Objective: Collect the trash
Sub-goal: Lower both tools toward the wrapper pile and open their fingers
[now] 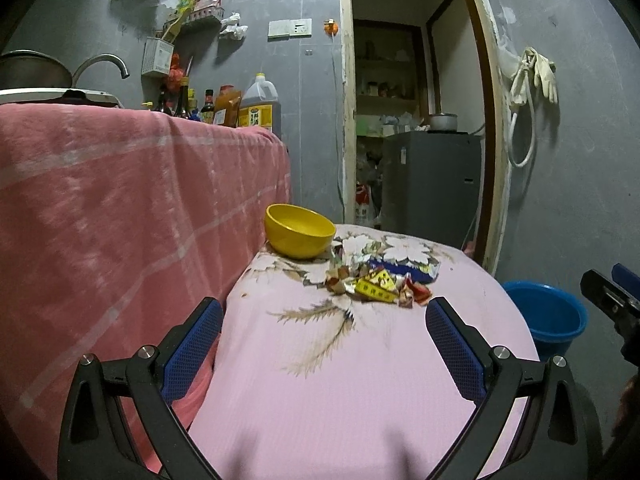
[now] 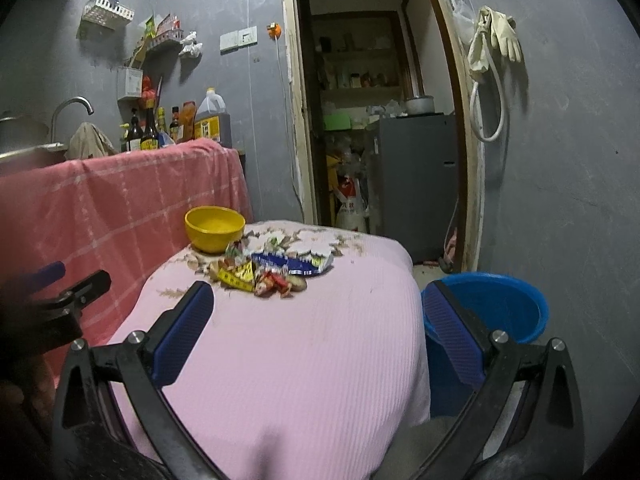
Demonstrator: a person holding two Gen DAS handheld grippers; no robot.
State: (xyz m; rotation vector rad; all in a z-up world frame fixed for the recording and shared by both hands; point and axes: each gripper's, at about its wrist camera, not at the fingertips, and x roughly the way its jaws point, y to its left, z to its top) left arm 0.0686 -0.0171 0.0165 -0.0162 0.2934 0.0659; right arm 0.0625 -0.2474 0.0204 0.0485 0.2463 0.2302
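Observation:
A heap of crumpled snack wrappers (image 1: 380, 282) (image 2: 266, 274), yellow, red and blue, lies on the far half of a pink flowered tablecloth (image 1: 340, 380) (image 2: 288, 360). A yellow bowl (image 1: 299, 231) (image 2: 214, 228) stands just behind it on the left. My left gripper (image 1: 324, 308) is open and empty, hovering short of the heap. My right gripper (image 2: 318, 292) is open and empty too, back from the wrappers, its right finger out over a blue bucket (image 1: 548, 318) (image 2: 500, 304) on the floor at the table's right.
A counter draped in a pink checked cloth (image 1: 120, 208) (image 2: 120, 196) rises left of the table, with bottles (image 1: 208, 106), an oil jug (image 2: 212, 116) and a tap. Behind is a doorway with a grey fridge (image 1: 432, 184). Rubber gloves and a hose hang on the right wall.

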